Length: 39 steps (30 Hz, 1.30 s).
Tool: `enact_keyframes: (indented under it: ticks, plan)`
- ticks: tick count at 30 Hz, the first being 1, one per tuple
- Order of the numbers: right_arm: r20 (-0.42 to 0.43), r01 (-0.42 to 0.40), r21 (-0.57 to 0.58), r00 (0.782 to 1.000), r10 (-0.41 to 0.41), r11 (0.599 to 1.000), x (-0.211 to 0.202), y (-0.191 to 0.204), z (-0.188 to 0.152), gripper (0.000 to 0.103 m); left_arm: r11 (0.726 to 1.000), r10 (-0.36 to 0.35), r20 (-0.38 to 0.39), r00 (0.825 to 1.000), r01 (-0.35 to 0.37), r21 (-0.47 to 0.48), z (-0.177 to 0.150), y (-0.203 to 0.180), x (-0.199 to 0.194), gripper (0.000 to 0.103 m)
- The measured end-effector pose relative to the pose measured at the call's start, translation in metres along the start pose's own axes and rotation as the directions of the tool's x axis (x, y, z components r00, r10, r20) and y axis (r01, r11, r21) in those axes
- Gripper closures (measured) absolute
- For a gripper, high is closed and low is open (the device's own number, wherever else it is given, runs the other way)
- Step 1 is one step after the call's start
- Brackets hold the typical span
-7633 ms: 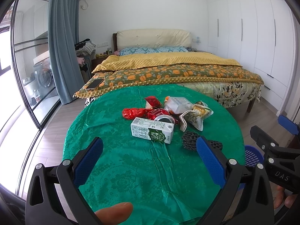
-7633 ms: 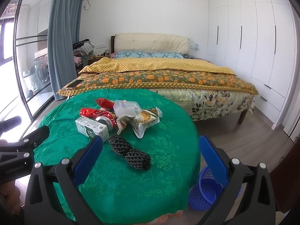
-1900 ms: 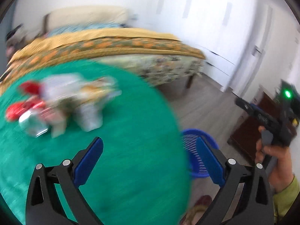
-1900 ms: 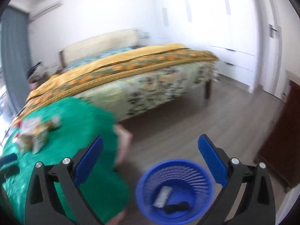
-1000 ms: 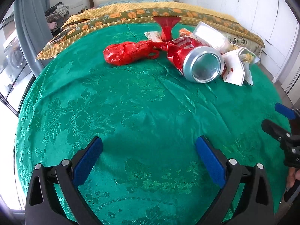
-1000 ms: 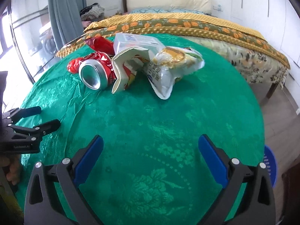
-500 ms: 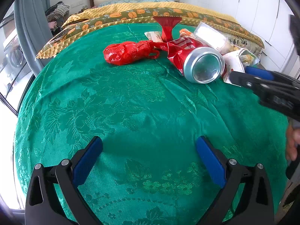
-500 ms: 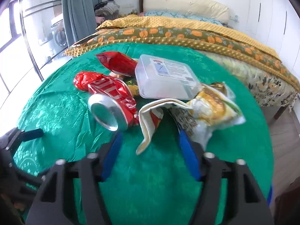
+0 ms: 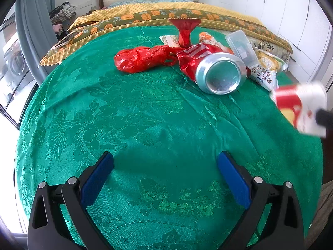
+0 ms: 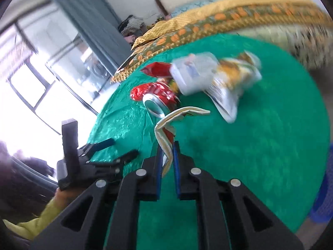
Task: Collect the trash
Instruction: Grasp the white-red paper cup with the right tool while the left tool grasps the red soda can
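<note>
Flattened red-and-white carton pinched between right gripper pads, lifted off the green tablecloth, near the table's right edge. Crushed red can, red bag, clear plastic box and snack packet lie clustered behind. Left gripper spread wide, empty, above bare cloth. Blue basket beside table

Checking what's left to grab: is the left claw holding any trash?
No, the left claw is wide open over the bare green tablecloth, nothing between its pads.
</note>
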State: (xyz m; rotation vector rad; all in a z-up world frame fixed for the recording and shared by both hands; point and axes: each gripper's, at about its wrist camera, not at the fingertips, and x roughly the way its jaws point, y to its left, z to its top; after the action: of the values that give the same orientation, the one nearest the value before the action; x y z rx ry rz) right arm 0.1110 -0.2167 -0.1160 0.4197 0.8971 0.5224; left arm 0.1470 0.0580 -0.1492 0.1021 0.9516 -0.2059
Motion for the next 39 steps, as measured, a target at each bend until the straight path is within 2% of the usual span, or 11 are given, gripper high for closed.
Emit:
enact_keyframes:
  ticks: [7,9,10,11,15,20,23,27,29,34,39]
  plan:
    - [0.029,0.088,0.136,0.995,-0.092,0.987,-0.016,-0.049,-0.014,0.090,0.986,-0.167,0.052,0.985,0.166,0.021,0.030,-0.008,-0.003,0.005]
    - [0.045,0.126,0.139,0.990,-0.134,0.982,-0.020,-0.054,-0.016,0.055,0.984,-0.175,0.077,0.982,0.170,0.060,0.046,-0.016,-0.001,0.005]
    - [0.064,0.142,0.137,0.986,-0.152,0.980,-0.024,-0.054,-0.018,0.027,0.985,-0.164,0.098,0.982,0.157,0.075,0.053,-0.018,0.000,0.005]
    - [0.079,0.148,0.136,0.984,-0.159,0.980,-0.026,-0.054,-0.019,0.020,0.985,-0.157,0.124,0.980,0.148,0.085,0.060,-0.019,0.001,0.005]
    - [0.097,0.182,0.078,0.977,-0.189,0.980,-0.030,-0.049,-0.024,0.020,0.981,-0.174,0.192,0.966,0.153,0.116,0.088,-0.021,0.013,0.005]
    - [0.112,0.262,-0.007,0.959,-0.260,0.965,-0.035,-0.048,-0.030,0.020,0.944,-0.286,0.113,0.951,0.261,0.200,0.104,-0.036,0.034,0.005]
    - [0.126,0.277,-0.017,0.954,-0.273,0.961,-0.040,-0.050,-0.031,0.020,0.895,-0.371,0.027,0.928,0.349,0.277,0.092,-0.051,0.032,0.005]
    - [0.140,0.289,-0.021,0.949,-0.284,0.957,-0.045,-0.052,-0.032,0.020,0.789,-0.481,-0.104,0.871,0.481,0.383,0.058,-0.072,0.013,0.005]
    - [0.141,0.290,-0.021,0.948,-0.284,0.957,-0.046,-0.052,-0.032,0.020,0.786,-0.456,-0.095,0.885,0.451,0.423,0.047,-0.076,0.005,0.005]
    - [0.130,0.312,-0.059,0.944,-0.302,0.948,-0.039,-0.048,-0.032,0.020,0.906,-0.318,0.059,0.946,0.286,0.311,0.061,-0.062,-0.001,0.005]
    - [0.083,0.305,-0.139,0.952,-0.295,0.942,-0.030,-0.043,-0.030,0.018,0.925,-0.215,0.122,0.969,0.162,0.343,0.082,-0.073,0.006,0.005]
